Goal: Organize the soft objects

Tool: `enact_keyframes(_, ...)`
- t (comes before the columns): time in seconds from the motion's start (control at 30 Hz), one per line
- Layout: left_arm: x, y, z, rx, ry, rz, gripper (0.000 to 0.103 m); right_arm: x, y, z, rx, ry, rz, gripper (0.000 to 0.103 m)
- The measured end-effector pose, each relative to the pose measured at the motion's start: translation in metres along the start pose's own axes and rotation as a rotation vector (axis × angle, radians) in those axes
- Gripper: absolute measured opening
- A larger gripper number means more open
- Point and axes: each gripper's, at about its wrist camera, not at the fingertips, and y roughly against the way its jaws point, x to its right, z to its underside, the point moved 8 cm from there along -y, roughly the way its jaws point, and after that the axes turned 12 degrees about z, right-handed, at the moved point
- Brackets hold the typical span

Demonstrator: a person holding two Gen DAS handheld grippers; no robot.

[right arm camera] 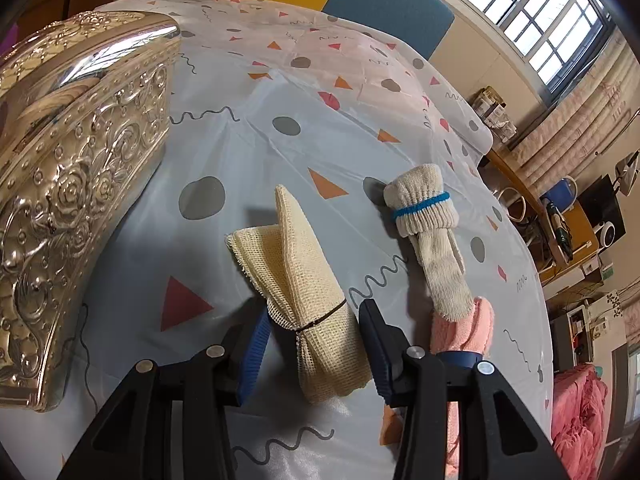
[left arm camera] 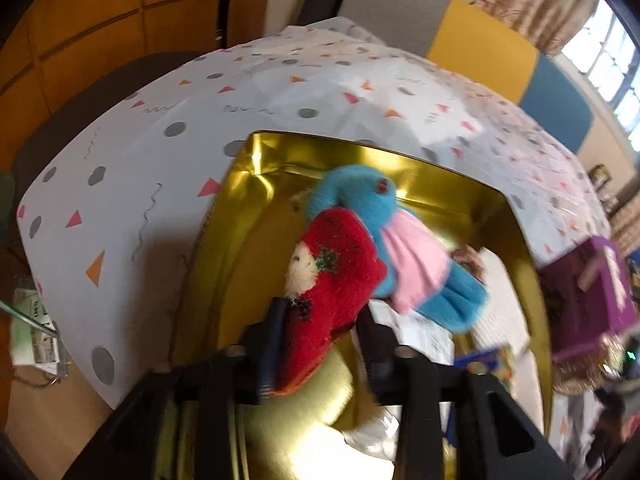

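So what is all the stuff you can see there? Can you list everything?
Blue plush toy with pink skirt: one, over the gold tin.
Red plush toy with cream face: one, between the left fingers.
Shiny gold tin: one, open, on the tablecloth; seen from outside, embossed with roses.
Cream mesh cloth tied with a brown band: one, between the right fingers.
Cream knitted sock with a blue band: one, right of the mesh cloth.
Pink fluffy cloth: one, at the sock's near end.
White tablecloth with dots and triangles: one, covering the table.
Purple box: one, right of the tin.
Left gripper: black, open.
Right gripper: black, open.
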Motion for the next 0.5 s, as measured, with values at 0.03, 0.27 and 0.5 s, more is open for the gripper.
enact_keyframes(0.03, 0.000, -0.001, -0.003, 0.001, 0.005, 0.003, 0.057, 0.000, 0.000, 0.000, 0.000, 0.001, 0.001, 0.046)
enact_keyframes(0.27, 0.013, 0.014, -0.005, 0.052, -0.098, -0.050, 0.079, 0.000, -0.002, -0.002, -0.002, -0.010, 0.000, 0.046)
enact_keyframes(0.5, 0.023, 0.038, 0.015, 0.130, -0.160, -0.113, 0.094, 0.001, -0.002, -0.002, -0.007, -0.026, -0.008, 0.045)
